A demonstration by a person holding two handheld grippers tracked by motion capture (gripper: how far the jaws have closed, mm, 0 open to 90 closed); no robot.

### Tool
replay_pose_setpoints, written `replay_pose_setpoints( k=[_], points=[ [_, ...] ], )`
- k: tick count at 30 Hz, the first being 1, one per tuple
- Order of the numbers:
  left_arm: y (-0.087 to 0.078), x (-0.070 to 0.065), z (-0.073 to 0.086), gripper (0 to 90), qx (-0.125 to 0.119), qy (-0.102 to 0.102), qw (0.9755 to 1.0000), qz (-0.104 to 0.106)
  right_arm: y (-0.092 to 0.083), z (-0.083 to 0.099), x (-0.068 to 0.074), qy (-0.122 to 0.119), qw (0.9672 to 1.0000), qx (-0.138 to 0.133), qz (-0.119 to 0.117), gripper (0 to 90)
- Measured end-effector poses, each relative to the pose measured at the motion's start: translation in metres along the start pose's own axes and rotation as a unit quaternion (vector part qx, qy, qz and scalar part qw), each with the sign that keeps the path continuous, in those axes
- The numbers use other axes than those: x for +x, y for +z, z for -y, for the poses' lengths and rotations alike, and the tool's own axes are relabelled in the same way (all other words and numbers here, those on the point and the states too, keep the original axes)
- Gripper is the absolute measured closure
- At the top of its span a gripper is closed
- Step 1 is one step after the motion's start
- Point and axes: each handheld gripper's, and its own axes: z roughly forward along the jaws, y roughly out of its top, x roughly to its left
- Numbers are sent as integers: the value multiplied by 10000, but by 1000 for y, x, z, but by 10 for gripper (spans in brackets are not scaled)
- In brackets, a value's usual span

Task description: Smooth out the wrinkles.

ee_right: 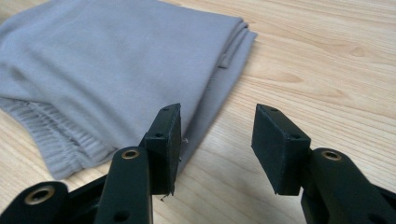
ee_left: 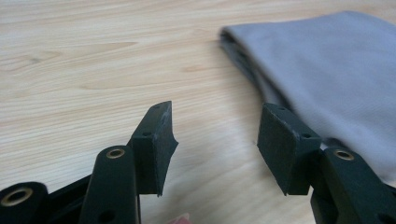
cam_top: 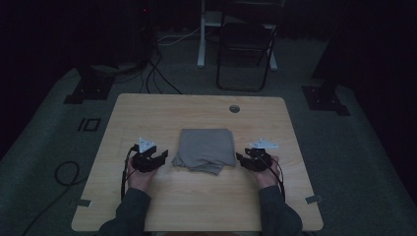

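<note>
Grey cloth [cam_top: 205, 149] folded mid-table [cam_top: 196, 206], ribbed hem toward person. Left gripper [cam_top: 158, 158] and right gripper [cam_top: 244, 160] flank it, both with jaws apart, nothing between, not touching. Folding looks done; maybe squaring edges left.

Folded cloth [cam_top: 205, 150] lies mid-table [cam_top: 196, 206], left claw [cam_top: 158, 158] and right claw [cam_top: 244, 161] flanking it

Both forearms are reaching in from the near edge, sleeves dark. The left gripper [cam_top: 158, 158] is sitting low with its jaws standing apart, nothing between them. The right gripper [cam_top: 243, 160] is mirroring it, jaws likewise apart and empty.
</note>
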Motion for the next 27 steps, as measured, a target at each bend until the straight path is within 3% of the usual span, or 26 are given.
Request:
replay_pose_setpoints(
  k=[16, 27],
  points=[
    [-9, 35, 5, 449, -9, -362, 9986, -379, -5, 3, -19, 253, 9995, 8, 168, 474],
    [-9, 41, 8, 417, 4, -481, 9979, -439, -4, 7, -21, 333, 9992, 72, 188, 463]
  ],
)
